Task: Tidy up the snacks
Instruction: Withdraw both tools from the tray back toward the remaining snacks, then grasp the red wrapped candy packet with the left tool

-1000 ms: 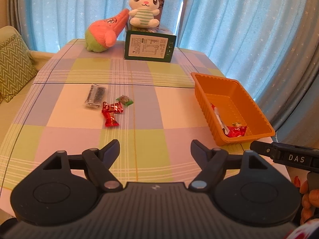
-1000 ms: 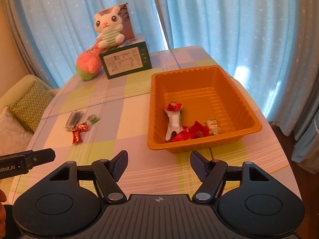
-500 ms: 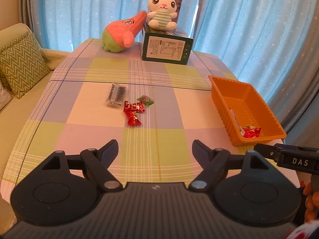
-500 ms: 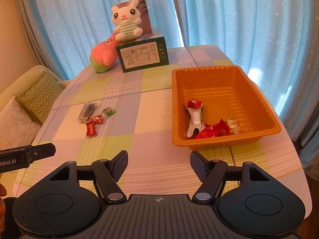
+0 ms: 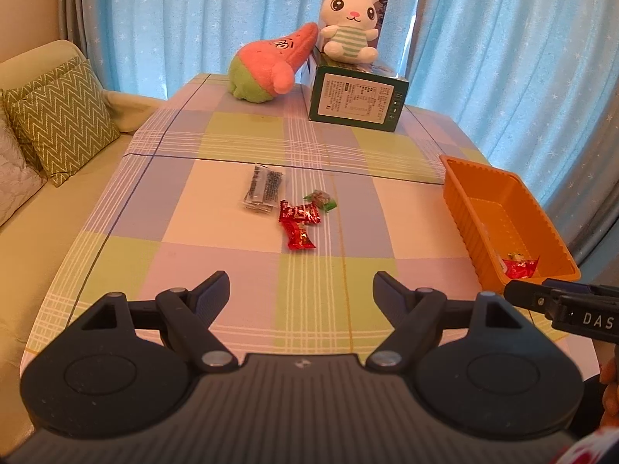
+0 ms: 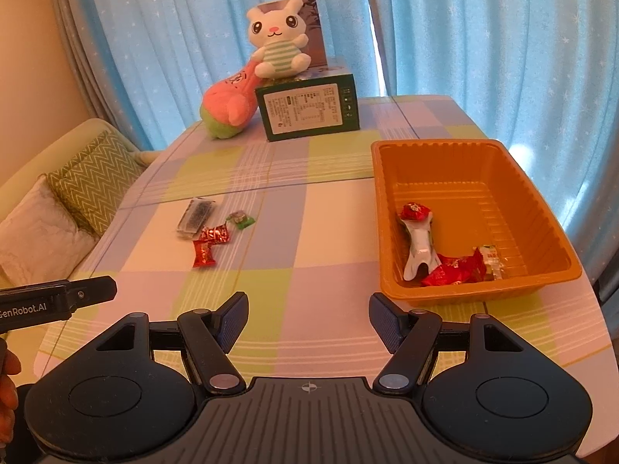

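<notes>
Several snacks lie loose mid-table: a dark clear packet [image 5: 263, 190] [image 6: 196, 213], two red wrapped candies [image 5: 298, 223] [image 6: 206, 244] and a small green candy [image 5: 320, 199] [image 6: 241, 219]. The orange tray [image 5: 462, 193] [image 6: 539, 208] at the right holds a white-and-red packet [image 6: 417, 245], a red wrapper [image 6: 454, 271] [image 5: 520, 266] and a small pale candy [image 6: 490, 257]. My left gripper [image 5: 301, 290] hovers open and empty near the table's front edge, short of the loose snacks. My right gripper [image 6: 307, 315] is open and empty too, just left of the tray's near corner.
A green box [image 5: 358, 102] [image 6: 309, 110] with a white bunny plush [image 5: 350, 25] [image 6: 278, 44] on top and a pink-green plush [image 5: 267, 67] [image 6: 230, 106] stand at the table's far end. A sofa with zigzag cushions [image 5: 62, 116] lies left. Blue curtains hang behind.
Both views have swung leftward: the snacks, tray and plush toys now sit further right in each frame. Both grippers stay open and empty.
</notes>
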A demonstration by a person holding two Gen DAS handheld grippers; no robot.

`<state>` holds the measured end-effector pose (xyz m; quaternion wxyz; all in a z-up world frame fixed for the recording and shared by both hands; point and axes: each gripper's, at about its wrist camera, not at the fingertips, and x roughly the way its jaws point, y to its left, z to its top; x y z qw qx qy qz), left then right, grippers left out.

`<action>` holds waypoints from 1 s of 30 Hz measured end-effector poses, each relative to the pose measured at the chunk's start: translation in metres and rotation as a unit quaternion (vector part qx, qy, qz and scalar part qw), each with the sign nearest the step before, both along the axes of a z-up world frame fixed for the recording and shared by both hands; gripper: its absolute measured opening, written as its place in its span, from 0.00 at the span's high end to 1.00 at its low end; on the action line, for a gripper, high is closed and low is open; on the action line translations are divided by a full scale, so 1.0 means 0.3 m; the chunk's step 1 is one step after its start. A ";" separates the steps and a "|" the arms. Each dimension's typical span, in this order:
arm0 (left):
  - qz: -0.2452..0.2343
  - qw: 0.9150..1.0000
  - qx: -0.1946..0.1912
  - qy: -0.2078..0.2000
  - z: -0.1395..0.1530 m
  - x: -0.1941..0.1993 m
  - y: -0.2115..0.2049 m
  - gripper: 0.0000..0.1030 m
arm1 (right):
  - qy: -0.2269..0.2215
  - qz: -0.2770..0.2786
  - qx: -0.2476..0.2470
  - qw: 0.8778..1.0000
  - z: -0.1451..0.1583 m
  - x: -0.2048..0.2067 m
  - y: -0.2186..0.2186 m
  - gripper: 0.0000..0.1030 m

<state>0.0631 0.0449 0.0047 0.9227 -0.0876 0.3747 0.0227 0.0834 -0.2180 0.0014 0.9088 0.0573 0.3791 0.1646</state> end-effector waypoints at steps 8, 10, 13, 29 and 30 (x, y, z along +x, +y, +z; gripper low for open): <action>0.005 1.000 0.001 0.004 -0.013 0.019 0.024 0.23 | 0.001 0.013 -0.004 1.000 -0.011 0.026 0.045 0.33; 0.006 1.000 0.000 0.005 -0.020 0.029 0.031 0.23 | 0.000 0.017 -0.005 1.000 -0.015 0.037 0.057 0.33; 0.006 1.000 -0.002 0.007 -0.032 0.043 0.041 0.23 | 0.000 0.023 -0.004 1.000 -0.025 0.049 0.074 0.33; 0.003 1.000 -0.010 0.028 -0.159 0.255 0.083 0.23 | 0.000 0.042 -0.013 0.999 -0.128 0.251 0.174 0.33; 0.004 0.999 -0.011 0.030 -0.172 0.272 0.085 0.24 | 0.000 0.043 -0.014 0.999 -0.138 0.269 0.178 0.33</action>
